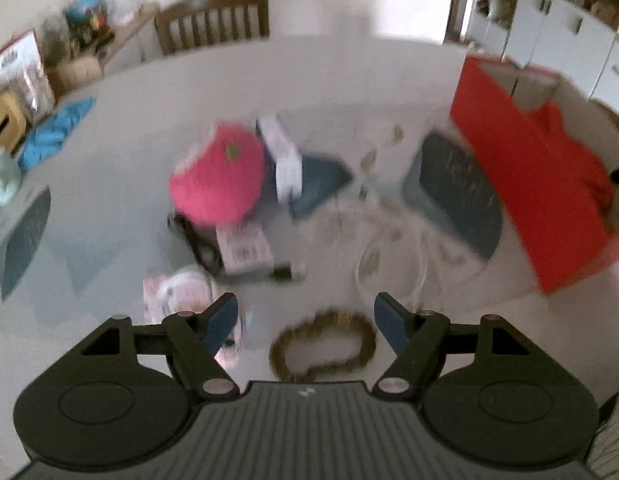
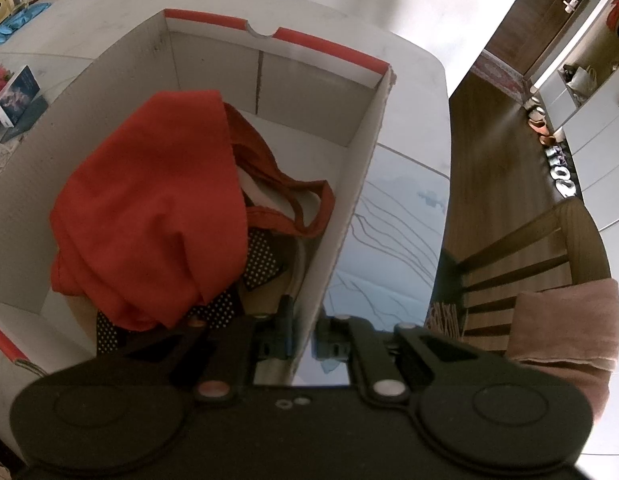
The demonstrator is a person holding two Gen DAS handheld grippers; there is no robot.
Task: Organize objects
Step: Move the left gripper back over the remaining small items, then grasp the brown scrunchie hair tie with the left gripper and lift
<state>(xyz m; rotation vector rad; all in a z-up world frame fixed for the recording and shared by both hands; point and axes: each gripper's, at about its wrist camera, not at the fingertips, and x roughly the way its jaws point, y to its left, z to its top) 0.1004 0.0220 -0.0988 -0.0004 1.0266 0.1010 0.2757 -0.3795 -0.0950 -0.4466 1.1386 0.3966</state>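
My left gripper (image 1: 305, 320) hangs open over the white table, nothing between its blue pads. Just below it lies a golden tinsel ring (image 1: 323, 344). Farther off sit a pink plush (image 1: 217, 176), a white book (image 1: 283, 156) on a dark blue one (image 1: 321, 184), a small printed box (image 1: 245, 244) and a pink-white packet (image 1: 177, 292). The red cardboard box (image 1: 509, 168) stands at the right. My right gripper (image 2: 303, 340) is shut on the box's near side wall (image 2: 349, 184). Inside lie a red cloth (image 2: 157, 208) and dotted black fabric (image 2: 261, 264).
A white cable (image 1: 389, 248) loops beside a dark placemat (image 1: 457, 192). A blue cloth (image 1: 53, 132) lies far left, a wooden chair (image 1: 213, 20) behind the table. Right of the box are the table edge (image 2: 443, 184) and a chair (image 2: 529, 248) with a pink cushion (image 2: 561, 328).
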